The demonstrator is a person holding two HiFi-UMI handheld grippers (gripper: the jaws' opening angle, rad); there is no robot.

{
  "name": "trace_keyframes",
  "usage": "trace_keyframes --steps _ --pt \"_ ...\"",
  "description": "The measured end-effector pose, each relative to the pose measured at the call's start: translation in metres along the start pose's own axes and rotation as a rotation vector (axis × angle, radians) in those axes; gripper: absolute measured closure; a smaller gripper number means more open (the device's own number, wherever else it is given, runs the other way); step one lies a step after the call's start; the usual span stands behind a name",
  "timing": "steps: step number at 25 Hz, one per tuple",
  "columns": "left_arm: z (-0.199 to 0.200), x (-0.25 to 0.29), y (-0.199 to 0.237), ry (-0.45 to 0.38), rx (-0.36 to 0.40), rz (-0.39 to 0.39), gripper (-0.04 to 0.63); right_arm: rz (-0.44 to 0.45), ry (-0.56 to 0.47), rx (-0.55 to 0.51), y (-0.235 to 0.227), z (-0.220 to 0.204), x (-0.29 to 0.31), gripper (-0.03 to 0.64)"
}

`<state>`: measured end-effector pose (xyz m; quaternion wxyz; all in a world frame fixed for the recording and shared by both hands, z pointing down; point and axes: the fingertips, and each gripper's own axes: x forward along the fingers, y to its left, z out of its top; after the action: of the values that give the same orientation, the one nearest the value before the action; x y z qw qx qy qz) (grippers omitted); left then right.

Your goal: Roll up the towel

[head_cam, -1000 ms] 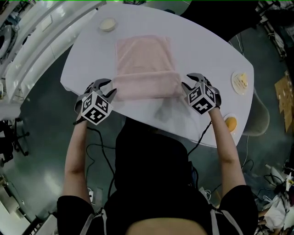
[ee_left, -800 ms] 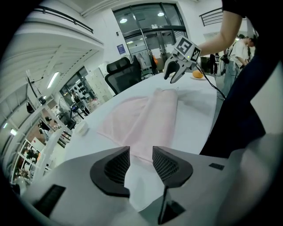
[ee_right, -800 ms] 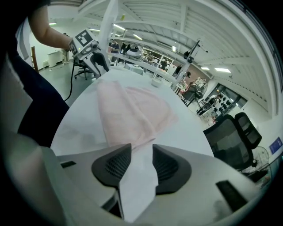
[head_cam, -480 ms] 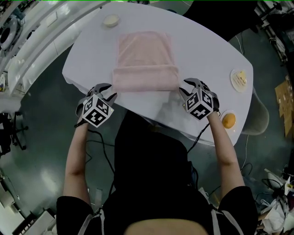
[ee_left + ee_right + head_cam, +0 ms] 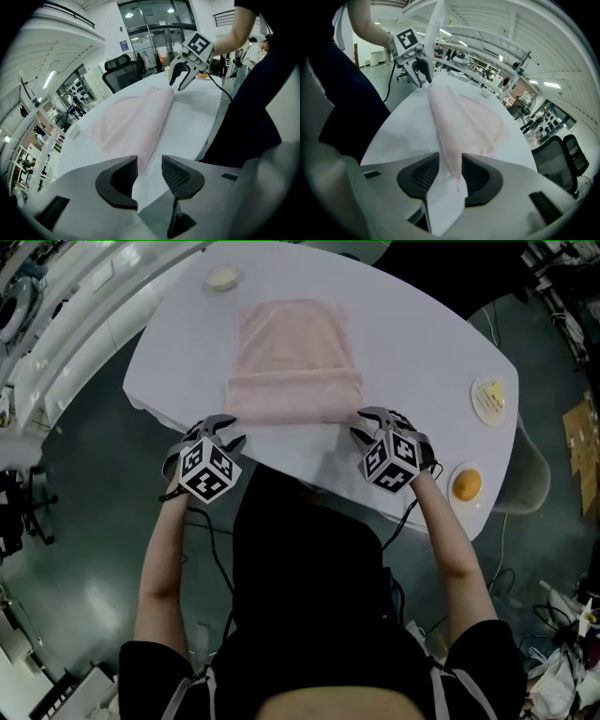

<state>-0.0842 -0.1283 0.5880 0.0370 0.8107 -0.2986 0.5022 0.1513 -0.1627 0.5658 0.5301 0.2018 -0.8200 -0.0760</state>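
A pink towel (image 5: pixel 292 343) lies flat on the white table (image 5: pixel 422 343), its near end turned over into a thick roll (image 5: pixel 295 399). My left gripper (image 5: pixel 230 430) sits just off the roll's near left corner, open; in the left gripper view (image 5: pixel 149 166) only table shows between the pads, and the towel (image 5: pixel 136 122) starts just past them. My right gripper (image 5: pixel 361 425) stands at the near right corner, open. In the right gripper view (image 5: pixel 450 161) the towel's end (image 5: pixel 459 117) reaches into the gap, with white showing beside it. Each view shows the other gripper (image 5: pixel 180 79) (image 5: pixel 423 70).
A small bowl (image 5: pixel 222 277) sits at the table's far left. On the right are a plate with yellow food (image 5: pixel 489 399) and a plate with an orange thing (image 5: pixel 466 486). The table's near edge runs just behind both grippers. A black chair (image 5: pixel 123 70) stands beyond.
Both grippers have drawn back from the roll's two ends toward the table's near edge. The towel and its roll lie where they were.
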Motion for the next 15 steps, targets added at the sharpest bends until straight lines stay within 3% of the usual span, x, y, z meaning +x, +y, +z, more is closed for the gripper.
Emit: trace_keyframes --steps 8,14,15 --pt "-0.006 0.024 0.004 0.058 -0.013 -0.091 0.431 0.058 0.055 -0.059 0.004 -0.005 0.025 0.454" --pt "-0.004 0.036 0.007 0.103 0.06 -0.174 0.431 0.075 0.078 -0.048 -0.006 -0.012 0.034 0.457" --pt "-0.002 0.037 0.007 0.112 0.069 -0.185 0.431 0.071 0.083 -0.059 -0.009 -0.014 0.034 0.484"
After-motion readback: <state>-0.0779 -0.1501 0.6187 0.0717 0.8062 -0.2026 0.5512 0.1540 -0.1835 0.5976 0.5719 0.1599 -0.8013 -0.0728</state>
